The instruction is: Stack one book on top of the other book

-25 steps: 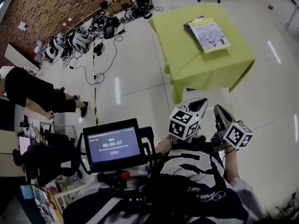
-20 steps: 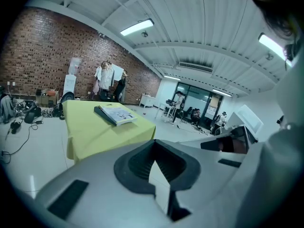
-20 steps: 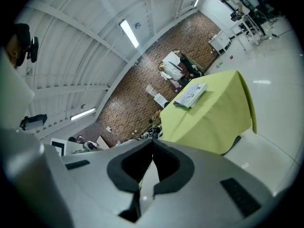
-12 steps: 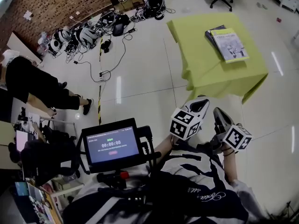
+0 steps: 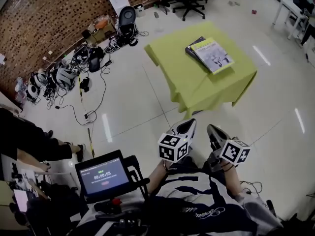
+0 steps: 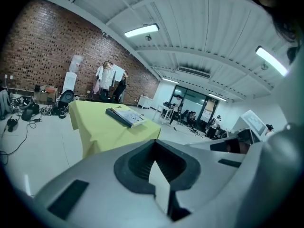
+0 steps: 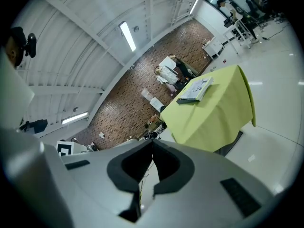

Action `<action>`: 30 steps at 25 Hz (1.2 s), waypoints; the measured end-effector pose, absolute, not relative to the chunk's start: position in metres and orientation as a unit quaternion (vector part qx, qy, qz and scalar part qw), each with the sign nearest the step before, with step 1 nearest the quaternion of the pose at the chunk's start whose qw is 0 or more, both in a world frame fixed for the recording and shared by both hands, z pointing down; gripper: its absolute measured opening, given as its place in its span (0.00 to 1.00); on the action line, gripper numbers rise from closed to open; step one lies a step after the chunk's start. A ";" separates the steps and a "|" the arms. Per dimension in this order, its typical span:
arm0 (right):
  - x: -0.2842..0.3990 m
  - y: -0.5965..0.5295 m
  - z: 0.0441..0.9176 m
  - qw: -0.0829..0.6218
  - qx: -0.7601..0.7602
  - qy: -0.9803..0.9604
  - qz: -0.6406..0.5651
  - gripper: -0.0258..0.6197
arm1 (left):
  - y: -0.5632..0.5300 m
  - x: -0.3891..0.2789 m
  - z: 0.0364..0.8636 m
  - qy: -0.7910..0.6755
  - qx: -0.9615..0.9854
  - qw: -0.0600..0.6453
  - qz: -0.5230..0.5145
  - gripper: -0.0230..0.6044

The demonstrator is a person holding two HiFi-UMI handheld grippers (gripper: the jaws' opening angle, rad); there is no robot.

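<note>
Shifted toward mid-frame since the earlier view, the table carries the books, pale one lying on the dark one (slightly askew). Left gripper and right gripper, both pressed together and empty, hang well apart from it. Approach squarely; part the jaws only near the stack. Only the left gripper view shows the far glazed wall.

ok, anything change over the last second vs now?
Mostly the viewpoint: the green table slid from the head view's upper right to its top centre, and the bystander at left sits lower in frame. The left tongs and right tongs drifted slightly left and down, both shut and empty; nothing gripped or released. Unchanged: the light-covered book lies on the dark book, untouched.
</note>
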State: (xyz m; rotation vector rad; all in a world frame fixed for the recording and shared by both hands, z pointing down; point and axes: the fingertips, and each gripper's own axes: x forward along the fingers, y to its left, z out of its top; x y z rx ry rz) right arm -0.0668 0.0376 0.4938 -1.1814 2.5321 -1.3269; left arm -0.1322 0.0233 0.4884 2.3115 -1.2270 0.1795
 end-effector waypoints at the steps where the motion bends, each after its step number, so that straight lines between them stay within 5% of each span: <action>1: -0.065 0.040 0.494 0.027 -0.387 0.816 -0.428 0.02 | 0.024 -0.132 0.491 -0.449 0.853 0.260 0.065 0.04; 30: -0.002 0.082 0.463 0.033 -0.397 0.834 -0.382 0.02 | 0.065 -0.076 0.479 -0.447 0.853 0.267 0.044 0.04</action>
